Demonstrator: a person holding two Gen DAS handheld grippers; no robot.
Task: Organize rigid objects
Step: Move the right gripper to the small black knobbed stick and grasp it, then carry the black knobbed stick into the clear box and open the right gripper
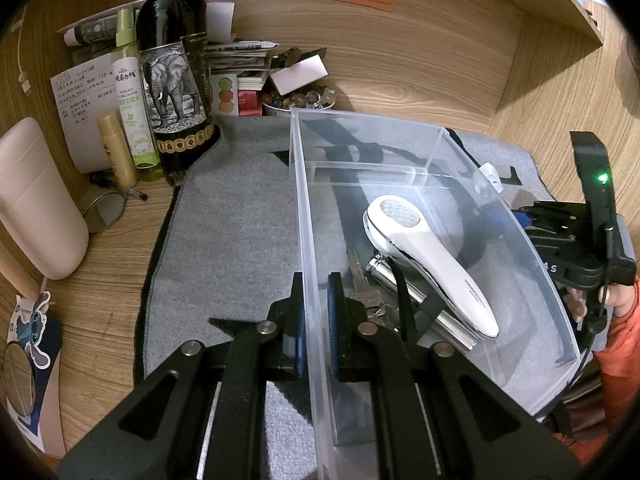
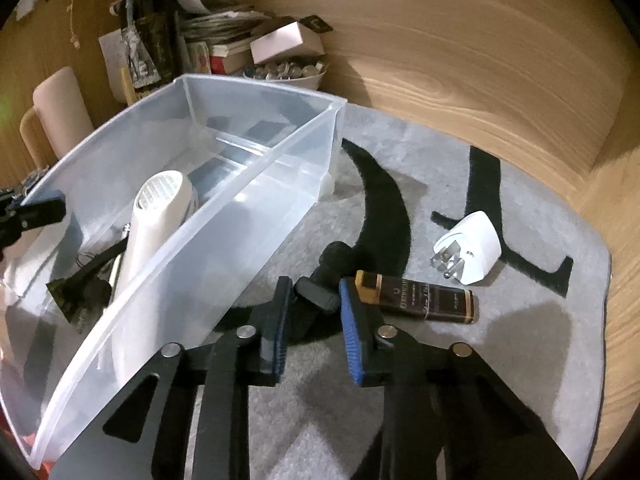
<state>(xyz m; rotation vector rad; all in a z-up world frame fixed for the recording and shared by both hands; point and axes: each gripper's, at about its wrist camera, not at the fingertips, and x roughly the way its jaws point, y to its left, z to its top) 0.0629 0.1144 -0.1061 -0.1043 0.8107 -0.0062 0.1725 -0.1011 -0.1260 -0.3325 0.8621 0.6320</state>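
A clear plastic bin (image 1: pixel 436 152) stands on a grey mat (image 1: pixel 232 208). My left gripper (image 1: pixel 316 312) is shut on its near left wall. Inside lie a white handheld device (image 1: pixel 424 252), a key (image 1: pixel 360 280) and a silver metal piece (image 1: pixel 404 288). In the right wrist view the bin (image 2: pixel 256 184) is at the left. Just right of it, my right gripper (image 2: pixel 316 296) is down on the mat, shut on a small black object (image 2: pixel 320 300) that fills the gap between its blue pads. A brown tube with a gold cap (image 2: pixel 424 300) lies against the right finger. A white plug adapter (image 2: pixel 472 248) lies beyond.
A wine bottle with an elephant label (image 1: pixel 176 80), a green spray bottle (image 1: pixel 132 96), a bowl of beads (image 1: pixel 300 100), papers and small boxes crowd the back left. A beige container (image 1: pixel 36 204) and glasses (image 1: pixel 108 208) lie left. Wooden walls close the back and right.
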